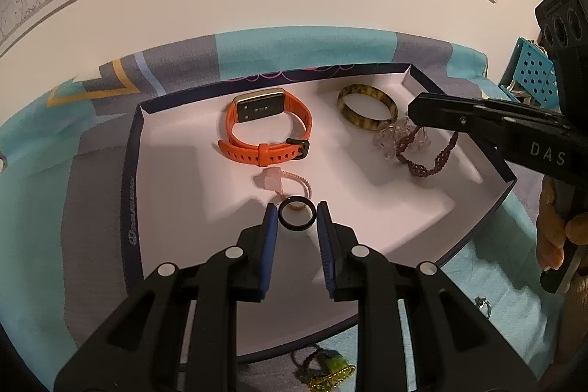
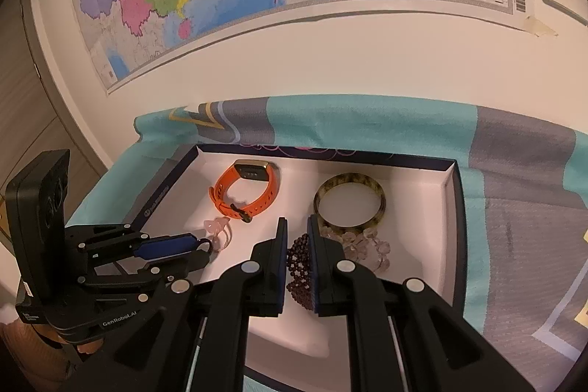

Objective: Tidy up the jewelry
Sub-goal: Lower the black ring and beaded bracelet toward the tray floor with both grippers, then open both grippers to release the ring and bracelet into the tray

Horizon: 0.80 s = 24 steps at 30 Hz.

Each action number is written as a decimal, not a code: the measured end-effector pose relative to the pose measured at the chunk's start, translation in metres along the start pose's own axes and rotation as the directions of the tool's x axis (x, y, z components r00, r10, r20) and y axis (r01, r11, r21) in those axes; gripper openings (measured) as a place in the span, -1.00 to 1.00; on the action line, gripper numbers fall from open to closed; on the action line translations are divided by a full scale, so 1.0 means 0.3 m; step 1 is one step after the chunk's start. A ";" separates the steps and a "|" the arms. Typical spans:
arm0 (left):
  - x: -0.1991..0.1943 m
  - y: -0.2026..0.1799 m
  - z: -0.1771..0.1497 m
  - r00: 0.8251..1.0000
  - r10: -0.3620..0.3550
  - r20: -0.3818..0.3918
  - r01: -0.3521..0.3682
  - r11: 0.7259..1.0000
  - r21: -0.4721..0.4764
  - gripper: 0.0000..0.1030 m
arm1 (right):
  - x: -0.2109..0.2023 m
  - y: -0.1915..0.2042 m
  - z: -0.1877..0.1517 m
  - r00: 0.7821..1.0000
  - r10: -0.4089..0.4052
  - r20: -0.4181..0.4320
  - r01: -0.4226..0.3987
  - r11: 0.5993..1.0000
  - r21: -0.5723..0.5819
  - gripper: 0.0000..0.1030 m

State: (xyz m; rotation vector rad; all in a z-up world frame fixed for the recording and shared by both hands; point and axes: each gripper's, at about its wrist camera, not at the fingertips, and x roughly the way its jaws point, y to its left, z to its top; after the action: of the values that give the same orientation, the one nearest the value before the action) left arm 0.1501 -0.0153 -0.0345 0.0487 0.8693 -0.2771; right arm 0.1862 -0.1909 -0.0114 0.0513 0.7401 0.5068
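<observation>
Over the tray (image 1: 132,171), both claws tilt down, gripping jewelry.

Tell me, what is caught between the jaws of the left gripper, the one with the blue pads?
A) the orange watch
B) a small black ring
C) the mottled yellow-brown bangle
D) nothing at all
B: in the left wrist view the left gripper has its blue pads pressed on either side of a small black ring, while the orange watch and the bangle lie farther back in the white tray.
</observation>
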 end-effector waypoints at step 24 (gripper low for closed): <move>-0.010 0.014 -0.013 1.000 -0.007 0.004 0.007 1.000 -0.015 -0.47 | 0.029 -0.041 -0.029 1.000 -0.019 -0.024 0.020 0.998 0.051 -0.72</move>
State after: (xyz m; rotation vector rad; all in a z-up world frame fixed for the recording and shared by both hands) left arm 0.1464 -0.0100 -0.0351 0.0306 0.8674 -0.2768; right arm 0.1912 -0.1990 -0.0261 0.0859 0.7760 0.4703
